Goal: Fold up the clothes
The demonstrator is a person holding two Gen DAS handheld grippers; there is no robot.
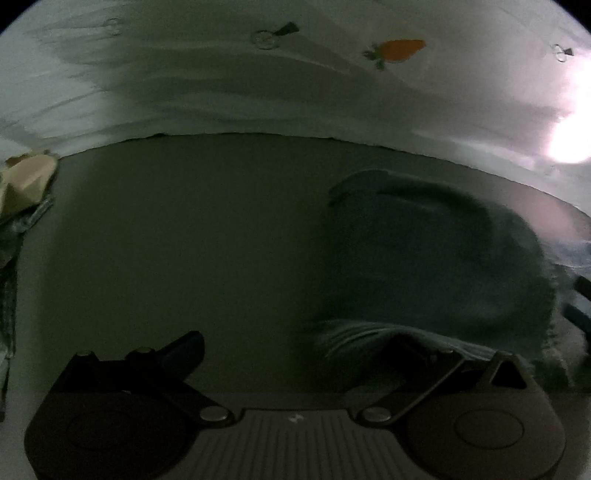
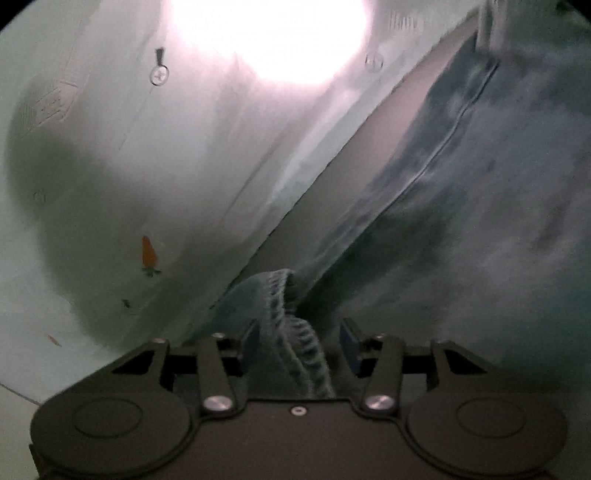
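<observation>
closest in the right wrist view, the right gripper [image 2: 297, 345] has its jaws apart with the stitched hem of the jeans [image 2: 424, 206] lying loose between them, neither pad pressing, so that edge looks let go. the left gripper [image 1: 295, 354] is spread wide and empty just beside the jeans [image 1: 436, 258], which lie as a dark folded bundle on the table [image 1: 184, 240]. beyond the jeans hangs a pale sheet [image 1: 295, 85] with a carrot print; one fold looks done, more may remain.

jeans [image 2: 461, 206] blurred and cut off, glare [image 2: 269, 33] hiding the wall
</observation>
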